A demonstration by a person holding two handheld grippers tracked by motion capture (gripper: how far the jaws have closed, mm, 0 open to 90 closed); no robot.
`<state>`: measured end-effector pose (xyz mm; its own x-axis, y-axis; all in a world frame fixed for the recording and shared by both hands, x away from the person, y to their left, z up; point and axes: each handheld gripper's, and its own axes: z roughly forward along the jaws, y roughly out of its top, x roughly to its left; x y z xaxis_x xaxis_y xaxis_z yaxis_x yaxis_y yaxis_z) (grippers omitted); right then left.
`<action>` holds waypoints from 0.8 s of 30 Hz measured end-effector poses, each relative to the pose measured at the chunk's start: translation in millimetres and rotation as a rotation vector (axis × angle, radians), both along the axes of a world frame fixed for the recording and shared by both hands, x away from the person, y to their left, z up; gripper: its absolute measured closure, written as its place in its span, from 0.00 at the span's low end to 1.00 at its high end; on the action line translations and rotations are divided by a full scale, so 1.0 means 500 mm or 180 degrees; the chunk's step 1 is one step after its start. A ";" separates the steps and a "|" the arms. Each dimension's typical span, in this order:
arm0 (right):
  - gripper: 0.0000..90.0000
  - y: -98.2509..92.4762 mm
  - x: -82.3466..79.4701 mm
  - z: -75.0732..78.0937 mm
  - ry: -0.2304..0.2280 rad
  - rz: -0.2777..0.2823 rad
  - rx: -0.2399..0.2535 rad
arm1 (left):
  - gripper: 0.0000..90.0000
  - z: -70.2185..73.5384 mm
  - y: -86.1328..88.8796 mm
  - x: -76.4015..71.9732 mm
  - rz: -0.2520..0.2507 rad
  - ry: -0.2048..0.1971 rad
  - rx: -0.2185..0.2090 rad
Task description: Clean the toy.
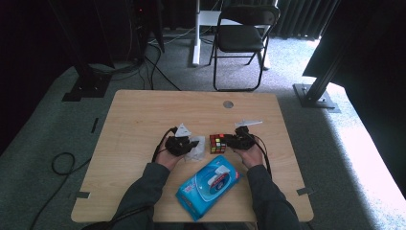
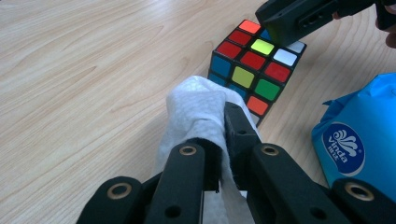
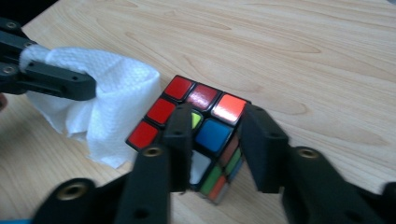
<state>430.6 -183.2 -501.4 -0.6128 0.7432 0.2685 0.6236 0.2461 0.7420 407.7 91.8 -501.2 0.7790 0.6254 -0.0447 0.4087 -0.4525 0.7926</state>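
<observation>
Right gripper view: right gripper [image 3: 217,135] is clamping the cube [image 3: 196,126] at frame centre on the worktop [image 3: 303,46]; left gripper [image 2: 219,140] is pinching the wipe [image 2: 196,107] beside it. Risk: off-centre hold, cube twisting loose under wiping pressure

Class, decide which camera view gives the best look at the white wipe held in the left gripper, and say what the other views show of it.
The left gripper view: the white wipe sits close up, pinched between the left gripper jaws. The right gripper view shows it from the side, draped beside the puzzle cube. The high view shows a small white patch.
</observation>
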 end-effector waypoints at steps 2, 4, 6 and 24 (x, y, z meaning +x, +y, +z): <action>0.76 -0.001 -0.001 -0.001 0.0008 -0.0022 0.0034 | 0.96 0.000 0.000 0.000 0.0004 -0.0001 -0.0001; 0.77 -0.007 0.000 -0.005 0.0071 -0.0040 0.0141 | 0.96 0.001 0.000 -0.001 0.0002 -0.0002 0.0004; 0.78 -0.014 0.002 -0.010 0.0108 -0.0050 0.0233 | 0.96 0.001 0.001 0.000 0.0005 -0.0002 -0.0001; 0.81 -0.071 0.019 -0.022 0.0314 -0.0329 0.0652 | 0.96 0.001 -0.001 0.001 -0.0002 0.0000 0.0009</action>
